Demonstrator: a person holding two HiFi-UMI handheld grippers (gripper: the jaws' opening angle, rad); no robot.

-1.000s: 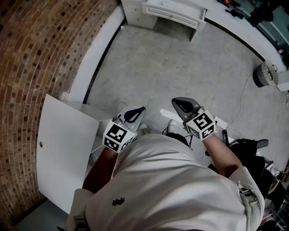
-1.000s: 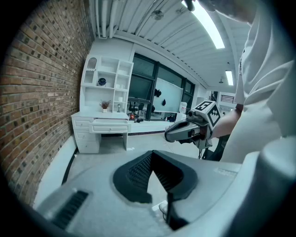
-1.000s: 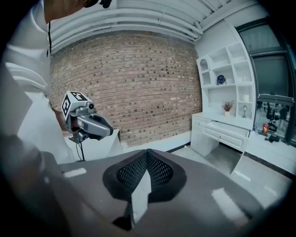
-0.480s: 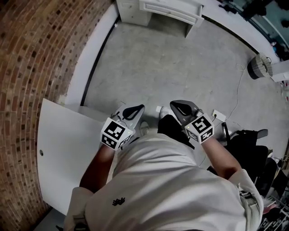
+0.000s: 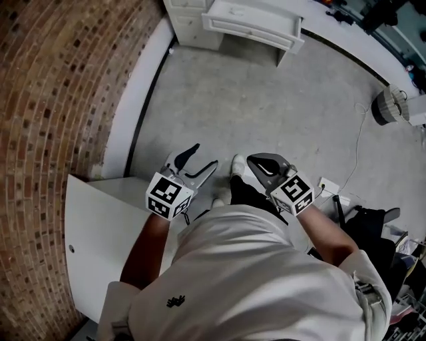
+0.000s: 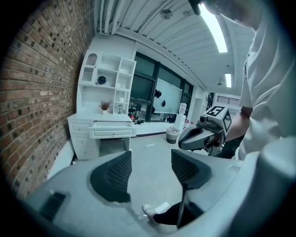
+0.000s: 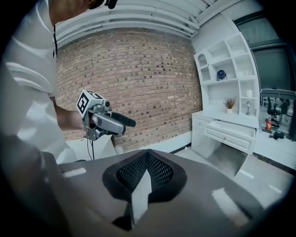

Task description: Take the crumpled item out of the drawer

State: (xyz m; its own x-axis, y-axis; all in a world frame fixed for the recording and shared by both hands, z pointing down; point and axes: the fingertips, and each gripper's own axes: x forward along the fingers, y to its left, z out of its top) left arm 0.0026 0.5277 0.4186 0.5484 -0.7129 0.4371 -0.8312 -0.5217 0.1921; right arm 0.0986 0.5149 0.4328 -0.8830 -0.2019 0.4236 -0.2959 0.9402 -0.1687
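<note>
Across the concrete floor (image 5: 266,100), against the far wall, stands a white desk (image 5: 193,16) with its drawer (image 5: 253,23) pulled partway out. The crumpled item is not visible in any view. If it lies in that drawer, it is well apart from both grippers, so I judge that the step in hand is the walk over, with nothing grasped yet.

The left tongs (image 5: 205,154) are opening, and only floor and the person's shoe (image 5: 238,163) show through the gap between the pads. The right tongs (image 5: 256,160) are closed pad to pad and hold nothing. Both are held near the waist and point towards the desk.

To do this well:
- Cross the floor first, and stop close enough that the head view looks down into the drawer before either gripper reaches in.
- Check whether the drawer is out far enough for the tongs to enter. If it is not, hook the closed right tongs on the drawer front and draw it further out.
- Lead with the left tongs, since they are already parting, and bring them down over the bulk of the item, not over a loose edge.
- Close until the pads bite a fold. A crumpled thing is likely to be light and springy, so a shallow pinch may slip.
- Lift straight up until the item is clear of the drawer front.
</note>
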